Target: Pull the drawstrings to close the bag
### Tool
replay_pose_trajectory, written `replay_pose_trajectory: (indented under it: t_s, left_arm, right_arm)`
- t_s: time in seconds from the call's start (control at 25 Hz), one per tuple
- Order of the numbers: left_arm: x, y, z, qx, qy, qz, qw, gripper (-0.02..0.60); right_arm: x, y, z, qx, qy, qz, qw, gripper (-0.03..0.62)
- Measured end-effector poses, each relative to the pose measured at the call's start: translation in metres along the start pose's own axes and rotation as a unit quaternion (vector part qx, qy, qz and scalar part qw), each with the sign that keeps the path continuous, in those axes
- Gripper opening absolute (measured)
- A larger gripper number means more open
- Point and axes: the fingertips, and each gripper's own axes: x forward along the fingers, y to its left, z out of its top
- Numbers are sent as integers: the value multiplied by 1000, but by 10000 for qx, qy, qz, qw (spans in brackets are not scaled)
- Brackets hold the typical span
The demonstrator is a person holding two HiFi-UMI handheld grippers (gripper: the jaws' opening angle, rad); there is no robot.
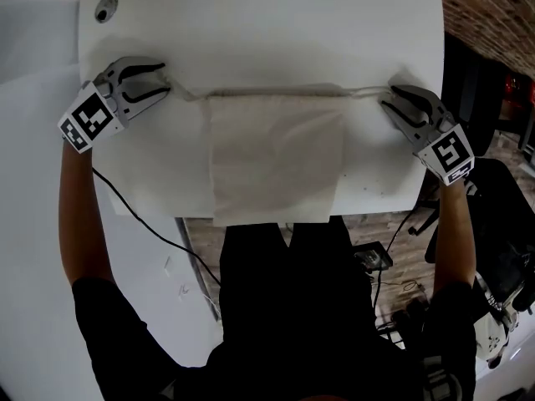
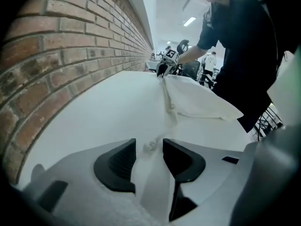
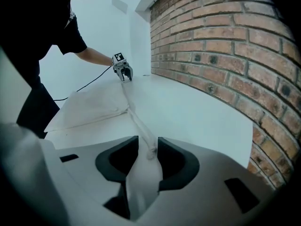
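White cloth makes up the bag [image 1: 276, 161], which lies flat on the white table [image 1: 267, 32] between the two sets of jaws. Its top edge is bunched up. Its bottom hangs over the table edge nearest the person.

The left gripper [image 1: 165, 78] is just past the bag's top left corner. Its jaws are spread apart. The left drawstring [image 1: 188, 93] runs from the bag's top edge into the gap between them. In the left gripper view, the little knot [image 2: 150, 146] at the end of that string sits on the table between the two dark pads, and no pad presses on it. Straight ahead of these jaws, the string leads to the bag, and the other gripper is at the far end.

The right gripper [image 1: 389, 97] is just past the bag's top right corner. Its jaws are also apart, but less wide. The right drawstring [image 3: 138, 121] runs into their gap. Its knotted end lies between the pads, closer to the pad on the right, and is not squeezed.

A brick wall [image 3: 221, 46] stands beside the table, past the jaws on the far side.
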Motion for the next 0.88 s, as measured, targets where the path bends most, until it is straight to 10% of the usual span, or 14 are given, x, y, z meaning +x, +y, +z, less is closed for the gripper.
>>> replay_pose_trajectory:
  t_s: [0.88]
  left_arm:
    - [8,-10,8,-91,468,41,9989,57]
  right_arm:
    - [0,4,0,369,194,-181,9990,43]
